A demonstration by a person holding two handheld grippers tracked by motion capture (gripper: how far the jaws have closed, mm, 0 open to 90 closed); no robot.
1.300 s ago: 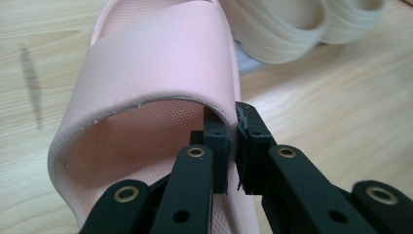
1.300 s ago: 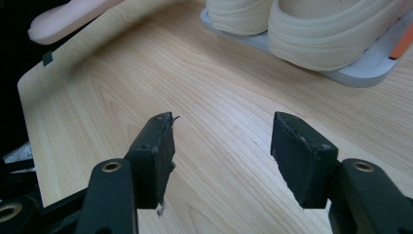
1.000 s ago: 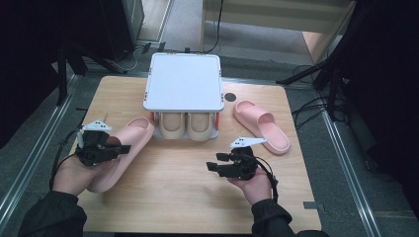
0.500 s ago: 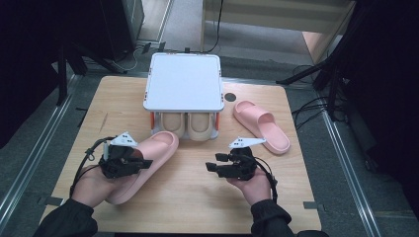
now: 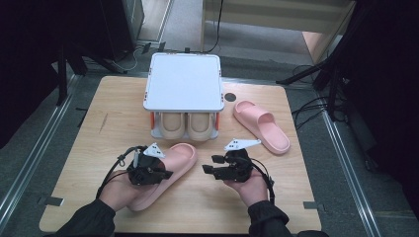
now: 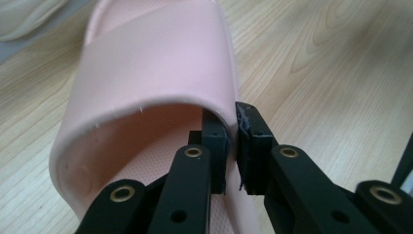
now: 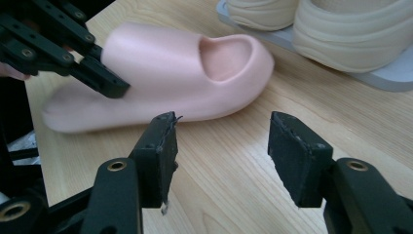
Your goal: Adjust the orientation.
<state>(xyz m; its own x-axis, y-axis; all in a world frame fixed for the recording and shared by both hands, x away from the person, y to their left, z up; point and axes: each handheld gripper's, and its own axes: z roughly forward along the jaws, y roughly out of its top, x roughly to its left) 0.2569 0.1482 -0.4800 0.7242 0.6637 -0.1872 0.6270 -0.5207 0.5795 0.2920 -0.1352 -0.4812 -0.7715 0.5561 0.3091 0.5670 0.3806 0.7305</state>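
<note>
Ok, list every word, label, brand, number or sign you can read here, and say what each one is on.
There is no readable text.
Pink slipper held in the left gripper: plain, no brand or size mark visible.
Second pink slipper: plain.
White rack top: blank.
Beige shoes: no marking visible.
Wooden table: a few dark marks, too small to tell.

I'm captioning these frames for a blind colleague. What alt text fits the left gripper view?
The left tongs pinch the strap edge of a pink slipper, one jaw inside the opening and one outside. The slipper lies on a light wooden table.
</note>
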